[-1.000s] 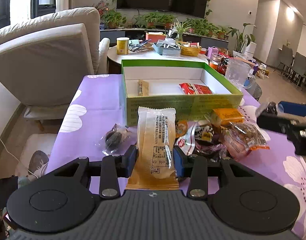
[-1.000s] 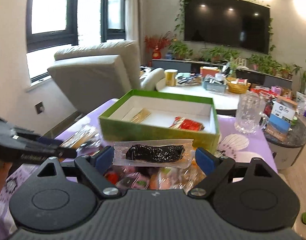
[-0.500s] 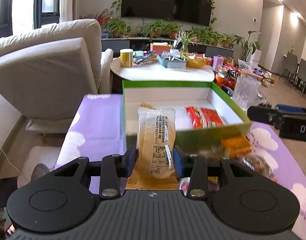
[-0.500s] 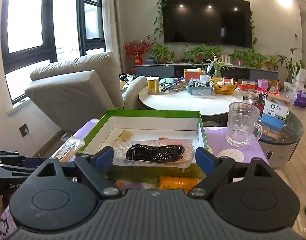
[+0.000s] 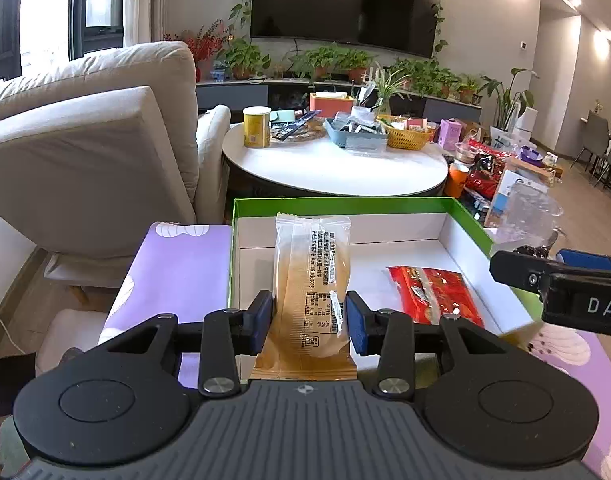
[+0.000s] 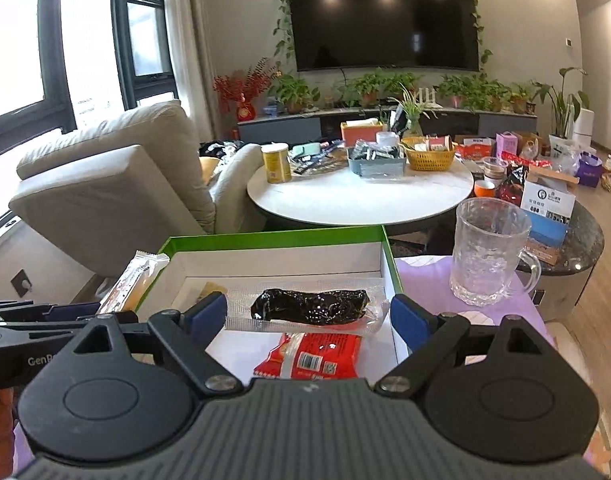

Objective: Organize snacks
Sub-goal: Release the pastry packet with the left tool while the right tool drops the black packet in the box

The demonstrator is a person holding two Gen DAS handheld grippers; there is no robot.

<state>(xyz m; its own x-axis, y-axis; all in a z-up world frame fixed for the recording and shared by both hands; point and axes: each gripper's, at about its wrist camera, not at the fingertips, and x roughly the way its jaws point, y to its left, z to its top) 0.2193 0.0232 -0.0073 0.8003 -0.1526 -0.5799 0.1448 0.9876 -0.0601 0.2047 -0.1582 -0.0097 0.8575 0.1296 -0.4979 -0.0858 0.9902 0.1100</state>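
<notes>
I am holding the light, crinkly tan snack packet [image 5: 311,280] pinched by its lower sides in my left tool [image 5: 309,326] over the green box [image 5: 345,202], while my right tool [image 6: 308,314] is pinching the soft dark snack pouch [image 6: 309,307] by its film ends.

Tan-and-clear wrapper [image 5: 311,292] with black print, between blue pads [image 5: 261,322] of the black left gripper [image 5: 308,322]. Clear pouch, glossy black snack [image 6: 309,307], between right gripper's [image 6: 308,314] blue pads. Box [image 5: 345,203] ahead of jaws: green rim, white inside. Red packet [image 6: 311,356] below right jaws. Cloth [image 5: 177,264] left of left jaws: lilac, white shapes.
</notes>
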